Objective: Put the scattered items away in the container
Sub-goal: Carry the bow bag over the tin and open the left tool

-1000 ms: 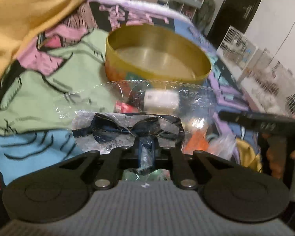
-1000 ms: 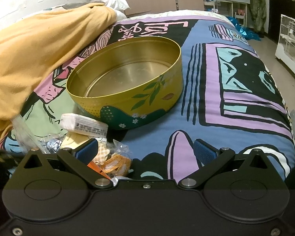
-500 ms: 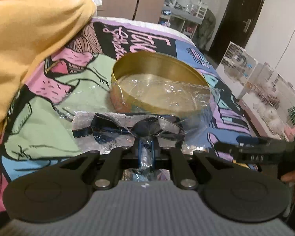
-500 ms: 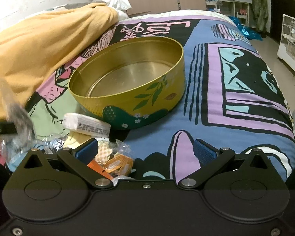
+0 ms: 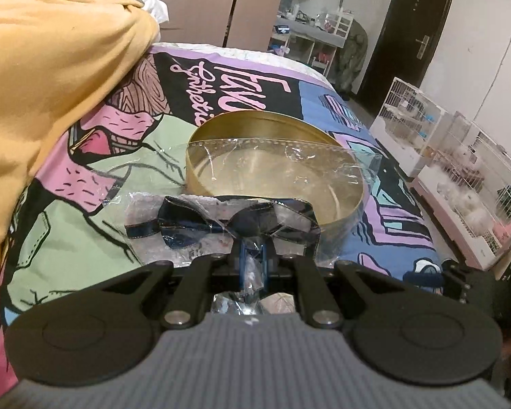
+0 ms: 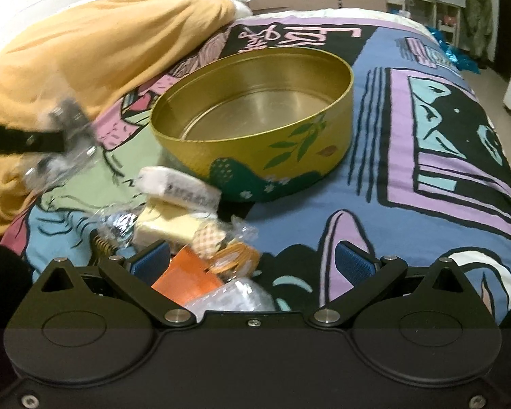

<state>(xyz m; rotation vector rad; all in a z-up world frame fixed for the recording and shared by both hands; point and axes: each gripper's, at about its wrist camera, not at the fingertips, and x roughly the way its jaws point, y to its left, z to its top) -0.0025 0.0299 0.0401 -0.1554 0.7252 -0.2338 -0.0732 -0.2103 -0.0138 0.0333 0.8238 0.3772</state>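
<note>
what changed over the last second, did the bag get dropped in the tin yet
Not yet. The left gripper, shut on the clear bag with the dark bow, has lifted it off the pile of small items and carried it toward the gold tin, which is empty. The right gripper stayed open over the pile; tin and yellow blanket unmoved.

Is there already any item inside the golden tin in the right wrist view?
No, the golden tin shows only its bare metal bottom, and the small packets lie on the bedspread in front of it.
</note>
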